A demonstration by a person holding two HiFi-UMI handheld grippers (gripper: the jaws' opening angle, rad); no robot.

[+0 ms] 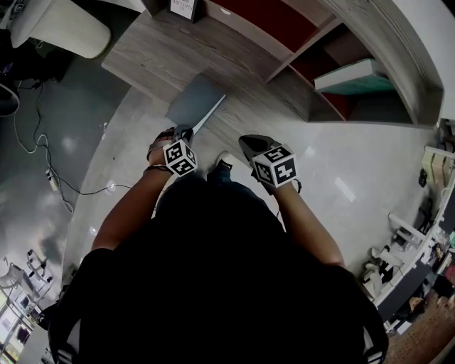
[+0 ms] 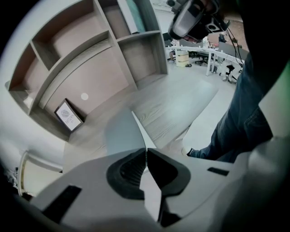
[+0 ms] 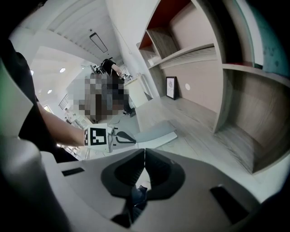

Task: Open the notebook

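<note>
On the pale wooden shelf base (image 1: 149, 53) lies the thin grey notebook (image 2: 120, 131), our left gripper (image 2: 146, 152) clamped on its near corner, right gripper (image 3: 144, 152) closed empty; we risk the cover slipping from so shallow a bite

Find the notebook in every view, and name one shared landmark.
Head view: notebook upper middle, slightly left.
Left gripper view: notebook centre, just above the jaws.
Right gripper view: notebook centre, just above the jaws.
Shared landmark: the framed picture, at top edge, left and upper middle respectively.
</note>
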